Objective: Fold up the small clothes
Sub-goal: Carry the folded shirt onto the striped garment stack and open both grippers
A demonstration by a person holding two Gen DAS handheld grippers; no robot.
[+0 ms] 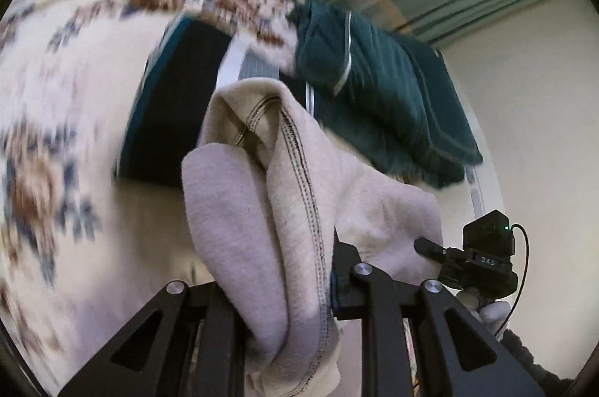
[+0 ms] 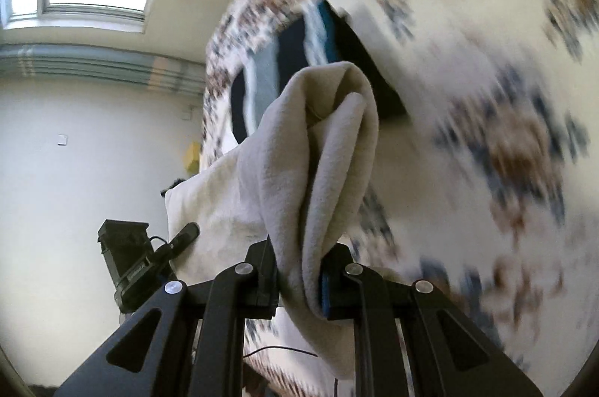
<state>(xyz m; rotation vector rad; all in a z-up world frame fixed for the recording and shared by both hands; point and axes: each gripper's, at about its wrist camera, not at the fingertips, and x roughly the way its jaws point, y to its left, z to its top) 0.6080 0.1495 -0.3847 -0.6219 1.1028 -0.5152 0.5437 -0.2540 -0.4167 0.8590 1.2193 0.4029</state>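
— Gripping what, both of them?
— The left gripper (image 1: pixel 295 284) and right gripper (image 2: pixel 299 277) clamp one fleecy beige garment (image 1: pixel 284 210), bunched. Dark green cloth (image 1: pixel 374 90) at one o'clock, patterned rug (image 1: pixel 75 97) behind.

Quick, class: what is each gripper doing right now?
Left gripper: closed on the beige garment.
Right gripper: closed on the same beige garment.
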